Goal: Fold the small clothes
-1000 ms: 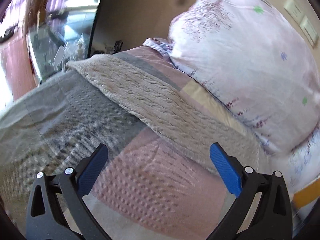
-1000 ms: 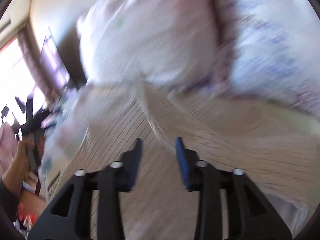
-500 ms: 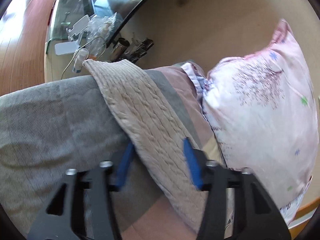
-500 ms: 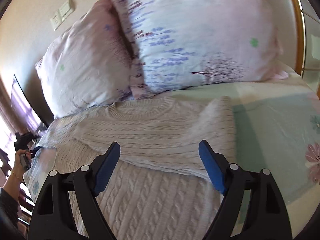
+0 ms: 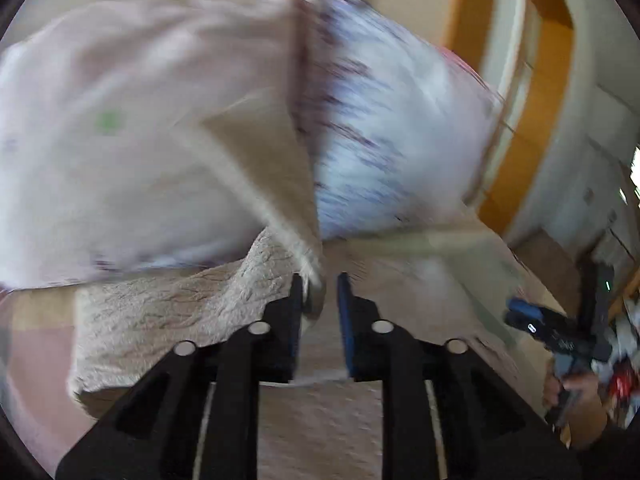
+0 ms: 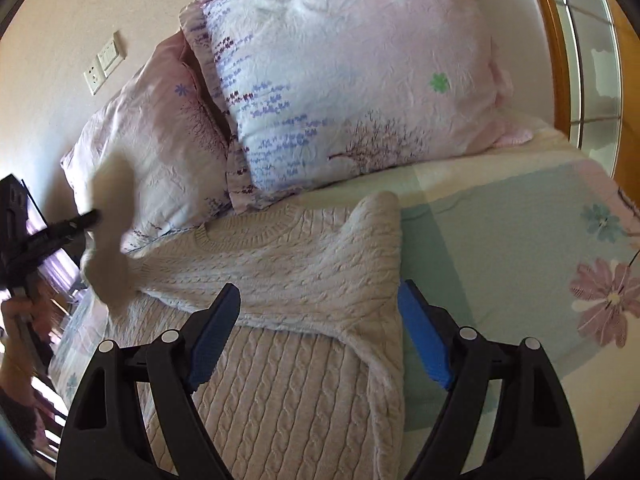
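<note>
A cream cable-knit sweater (image 6: 296, 264) lies on the bed, its right sleeve folded across the chest. My right gripper (image 6: 320, 332) is open and empty just above the sweater's body. My left gripper (image 5: 318, 300) is shut on the sweater's left sleeve (image 5: 276, 204) and lifts it; the sleeve stands up blurred in front of the pillows. In the right wrist view the left gripper (image 6: 86, 220) holds the raised sleeve (image 6: 110, 240) at the far left. The right gripper shows at the right edge of the left wrist view (image 5: 532, 320).
Two floral pillows (image 6: 340, 92) lean against the wall behind the sweater. The bedspread (image 6: 520, 248) has pale green and flower patches to the right. A wooden bed frame (image 6: 548, 40) runs along the right. Wall sockets (image 6: 104, 64) sit upper left.
My left gripper closed on the left sleeve and swung it up and towards the right. My right gripper opened after laying the right sleeve across, and has drawn slightly closer.
</note>
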Demonstrator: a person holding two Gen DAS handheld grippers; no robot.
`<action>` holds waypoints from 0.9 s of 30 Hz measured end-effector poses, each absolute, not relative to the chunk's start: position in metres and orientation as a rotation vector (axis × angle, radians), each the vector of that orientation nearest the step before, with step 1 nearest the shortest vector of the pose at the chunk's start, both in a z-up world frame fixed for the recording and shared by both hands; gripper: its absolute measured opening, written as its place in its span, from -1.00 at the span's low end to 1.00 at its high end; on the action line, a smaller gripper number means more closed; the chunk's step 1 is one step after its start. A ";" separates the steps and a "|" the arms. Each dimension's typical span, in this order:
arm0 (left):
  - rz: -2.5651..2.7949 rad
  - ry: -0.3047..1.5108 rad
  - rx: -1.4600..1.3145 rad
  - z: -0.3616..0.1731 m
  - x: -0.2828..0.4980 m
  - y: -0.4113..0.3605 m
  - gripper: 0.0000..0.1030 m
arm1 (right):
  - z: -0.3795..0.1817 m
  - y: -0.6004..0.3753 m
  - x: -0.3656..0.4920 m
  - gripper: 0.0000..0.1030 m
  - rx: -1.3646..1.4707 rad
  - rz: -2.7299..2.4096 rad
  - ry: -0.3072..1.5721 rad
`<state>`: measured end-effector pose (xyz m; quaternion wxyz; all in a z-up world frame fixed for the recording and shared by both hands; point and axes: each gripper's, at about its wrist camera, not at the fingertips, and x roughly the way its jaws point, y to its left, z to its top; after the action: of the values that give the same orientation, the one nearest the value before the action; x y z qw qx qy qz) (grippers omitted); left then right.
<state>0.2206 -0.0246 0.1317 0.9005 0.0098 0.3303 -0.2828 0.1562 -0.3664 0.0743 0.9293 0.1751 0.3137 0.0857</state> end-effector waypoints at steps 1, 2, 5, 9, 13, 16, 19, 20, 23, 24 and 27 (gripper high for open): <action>-0.630 0.738 0.074 0.117 0.216 -0.055 -0.18 | 0.072 -0.368 0.154 0.60 0.370 0.177 0.661; -0.648 0.778 0.104 0.105 0.211 -0.068 -0.17 | 0.069 -0.371 0.150 0.60 0.382 0.175 0.677; -0.595 0.799 0.118 0.091 0.189 -0.050 -0.03 | 0.061 -0.391 0.119 0.60 0.422 0.179 0.715; -0.415 0.813 0.047 0.082 0.150 0.034 0.21 | 0.038 -0.414 0.080 0.57 0.538 0.205 0.801; -0.277 0.924 -0.048 0.048 0.100 0.108 0.22 | 0.014 -0.416 0.043 0.25 0.667 0.283 0.857; -0.280 0.968 -0.142 0.028 0.064 0.132 0.10 | 0.004 -0.405 0.020 -0.21 0.746 0.389 0.887; -0.330 0.936 -0.205 0.019 0.030 0.143 -0.15 | -0.007 -0.390 -0.001 -0.41 0.808 0.498 0.913; -0.359 0.931 -0.241 0.018 0.019 0.145 -0.39 | -0.011 -0.385 -0.007 -0.48 0.824 0.520 0.922; -0.429 0.937 -0.336 0.010 0.000 0.146 -0.54 | -0.020 -0.371 -0.023 -0.73 0.873 0.595 0.922; -0.434 0.932 -0.343 0.009 -0.003 0.144 -0.54 | -0.019 -0.370 -0.025 -0.76 0.878 0.605 0.913; -0.464 0.931 -0.381 0.007 -0.005 0.138 -0.74 | -0.011 -0.370 -0.025 -0.82 0.901 0.645 0.850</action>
<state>-0.0045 0.1379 0.0072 0.8504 -0.1809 0.4422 -0.2202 -0.0248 -0.3699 -0.0108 0.7660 0.4148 0.3913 0.2967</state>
